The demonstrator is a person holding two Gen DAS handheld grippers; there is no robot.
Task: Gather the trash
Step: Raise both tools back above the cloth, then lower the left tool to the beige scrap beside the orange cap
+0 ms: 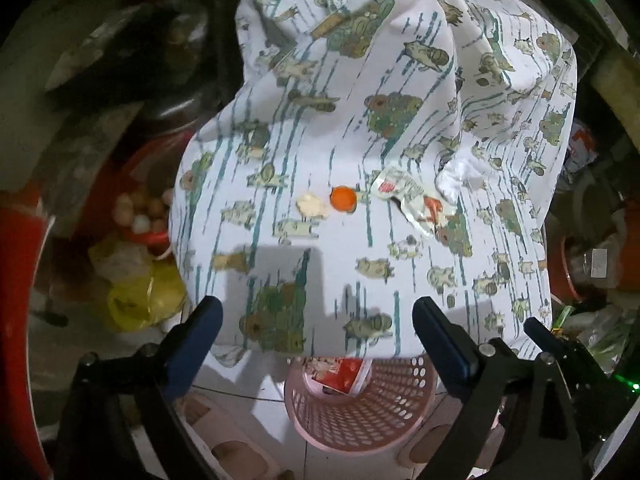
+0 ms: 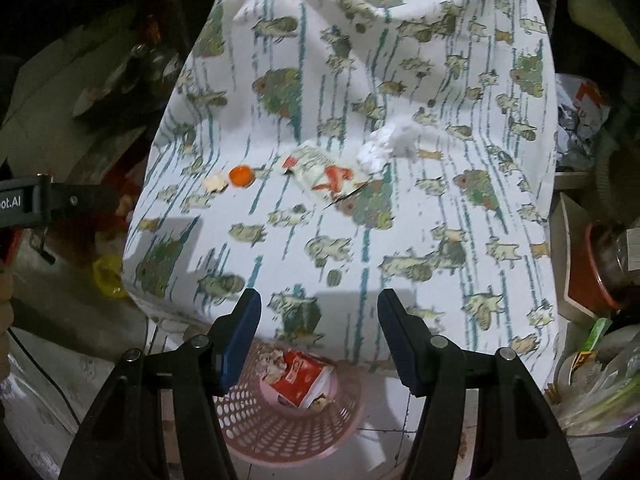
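**A:** On the table, what lies around the trash?

**B:** A white cloth [image 1: 360, 220] printed with green animals and teal stripes covers the whole table and hangs over its near edge. At nine o'clock of the table, in the left wrist view, sit a yellow plastic bag [image 1: 136, 296] and a heap of pale round things [image 1: 140, 210], blurred. At three o'clock there is dark clutter with a red-brown pot [image 2: 600, 268].

**A:** Does anything block the way?

**B:** The cloth's overhang hides the far rim of a pink perforated basket [image 1: 360, 408] standing on the floor at six o'clock, just under the table edge. Inside it lies a red and white carton [image 2: 304, 376].

**A:** And the trash itself?

**B:** Four pieces lie in a row across the cloth's middle. From nine o'clock to three o'clock: a small cream crumpled scrap [image 1: 312, 205], an orange bottle cap [image 1: 343, 199] just beside it, a torn white wrapper [image 1: 412, 200] with red print, and a white crumpled tissue [image 2: 390, 144].

**A:** The tongs?

**B:** The left gripper [image 1: 318, 320] hangs above the near edge of the cloth, its blue-padded jaws spread wide with nothing between them. The right gripper [image 2: 320, 312] hangs likewise, jaws apart and grasping nothing. Both are well apart from the trash.
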